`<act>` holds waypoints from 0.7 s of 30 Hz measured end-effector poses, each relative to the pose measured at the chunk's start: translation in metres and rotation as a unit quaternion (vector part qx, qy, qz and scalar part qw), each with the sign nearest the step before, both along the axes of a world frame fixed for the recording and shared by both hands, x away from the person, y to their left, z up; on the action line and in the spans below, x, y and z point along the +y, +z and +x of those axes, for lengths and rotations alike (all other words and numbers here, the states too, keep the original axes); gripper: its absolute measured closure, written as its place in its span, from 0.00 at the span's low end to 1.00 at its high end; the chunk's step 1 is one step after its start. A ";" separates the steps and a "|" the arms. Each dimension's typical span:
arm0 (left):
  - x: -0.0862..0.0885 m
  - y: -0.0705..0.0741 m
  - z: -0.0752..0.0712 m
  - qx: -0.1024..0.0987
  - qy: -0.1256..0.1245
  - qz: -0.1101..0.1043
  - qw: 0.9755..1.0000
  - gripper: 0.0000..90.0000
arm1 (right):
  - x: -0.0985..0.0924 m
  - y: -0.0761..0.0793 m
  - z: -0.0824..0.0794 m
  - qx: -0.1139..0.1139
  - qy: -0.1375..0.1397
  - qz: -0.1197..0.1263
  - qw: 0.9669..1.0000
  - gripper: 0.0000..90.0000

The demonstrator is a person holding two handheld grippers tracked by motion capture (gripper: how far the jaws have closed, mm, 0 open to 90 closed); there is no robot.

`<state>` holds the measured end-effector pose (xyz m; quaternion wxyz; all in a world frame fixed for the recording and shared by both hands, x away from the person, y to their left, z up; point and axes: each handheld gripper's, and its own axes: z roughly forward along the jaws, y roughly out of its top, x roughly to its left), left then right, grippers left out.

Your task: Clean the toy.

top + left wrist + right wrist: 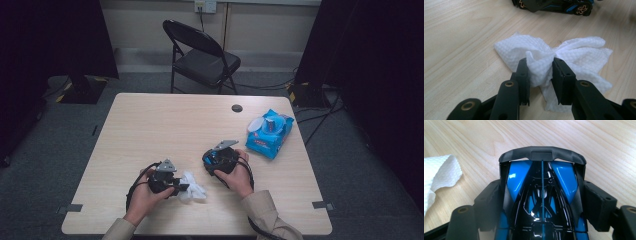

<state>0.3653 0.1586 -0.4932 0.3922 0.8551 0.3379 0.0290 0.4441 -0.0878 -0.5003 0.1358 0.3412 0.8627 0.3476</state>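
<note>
L gripper [540, 68] had its jaws clamped on the wipe [574, 53]; R gripper [541, 202] had its jaws tight round the toy car [541, 185] on the bench [165, 125].

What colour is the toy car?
The toy car is shiny blue and black, with a black rear wing. The right gripper view shows it best.

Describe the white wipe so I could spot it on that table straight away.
On the pale wooden table, look near the front edge, left of the black-and-blue toy car. The crumpled white quilted wipe lies there, pinched by the left tongs; nothing else there is soft and white.
</note>
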 end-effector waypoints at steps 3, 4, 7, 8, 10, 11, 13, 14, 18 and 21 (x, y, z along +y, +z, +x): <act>0.000 0.000 0.000 -0.004 0.000 0.000 1.000 0.75 | -0.001 0.000 -0.001 -0.001 0.001 0.001 1.000 0.28; -0.001 0.000 0.000 -0.004 -0.002 0.001 1.000 0.74 | -0.001 0.000 -0.001 -0.002 0.001 0.002 1.000 0.28; -0.001 0.000 0.000 -0.003 -0.002 0.002 1.000 0.74 | -0.002 0.000 -0.002 -0.001 -0.002 0.004 1.000 0.29; -0.001 0.000 0.000 -0.003 -0.003 0.002 1.000 0.74 | -0.002 0.000 -0.002 -0.001 -0.003 0.005 1.000 0.29; -0.001 0.000 0.000 -0.003 -0.002 0.001 1.000 0.72 | -0.004 0.000 -0.002 0.003 -0.004 0.008 1.000 0.29; -0.002 0.000 0.000 -0.003 -0.001 0.000 1.000 0.70 | -0.005 0.000 -0.002 0.006 -0.005 0.011 1.000 0.29; -0.003 0.001 0.000 -0.006 -0.002 0.003 1.000 0.67 | -0.007 0.002 -0.002 0.008 -0.009 0.020 1.000 0.29; -0.003 0.001 0.000 -0.008 -0.003 0.005 1.000 0.66 | -0.008 0.003 -0.002 0.005 -0.009 0.024 1.000 0.29; -0.004 0.002 0.000 -0.013 0.007 0.008 1.000 0.53 | -0.012 0.008 -0.004 0.001 -0.005 0.033 0.999 0.29; -0.005 0.003 0.000 -0.021 0.002 0.012 1.000 0.49 | -0.016 0.012 -0.006 -0.002 -0.006 0.044 0.999 0.29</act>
